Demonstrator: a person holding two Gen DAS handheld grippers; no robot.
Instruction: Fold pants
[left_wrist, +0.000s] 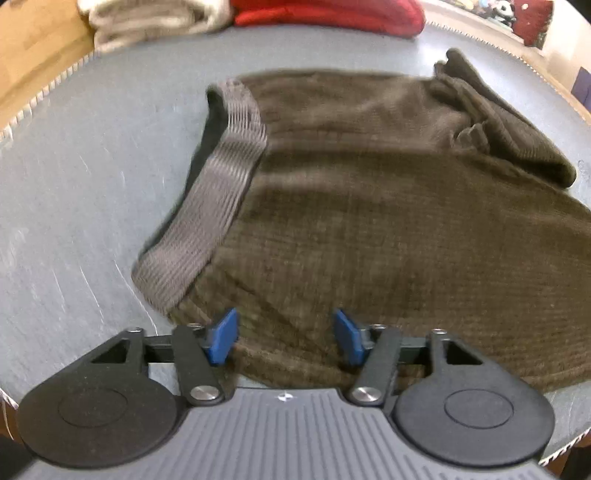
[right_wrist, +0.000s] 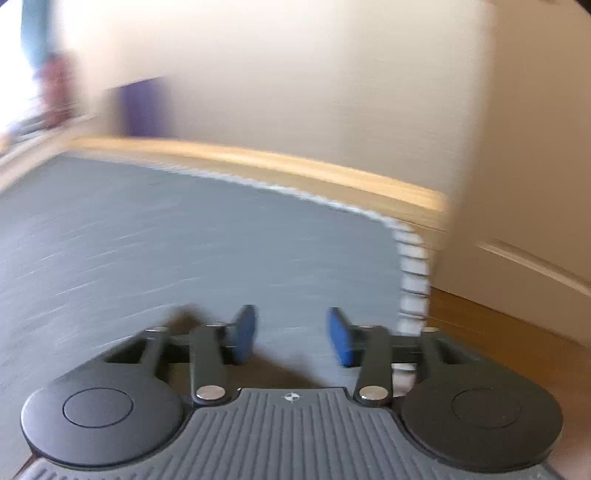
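On the grey tabletop (left_wrist: 74, 177) there's no readable writing anywhere, just a small round mark on each gripper body. At the far edge sit a folded beige cloth (left_wrist: 147, 22) and a red cloth (left_wrist: 332, 16). The brown ribbed pants (left_wrist: 369, 221) lie mid-tabletop, grey waistband (left_wrist: 214, 199) to the left, legs bunched far right. The left gripper (left_wrist: 286, 338) hangs wide over the near hem, holding nothing. The right gripper (right_wrist: 291, 334), blurry, is spread over bare mat.

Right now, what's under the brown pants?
The brown pants lie on the grey mat, which shows all around them. A dark inner lining peeks out beside the ribbed waistband. Anything beneath the cloth is hidden.
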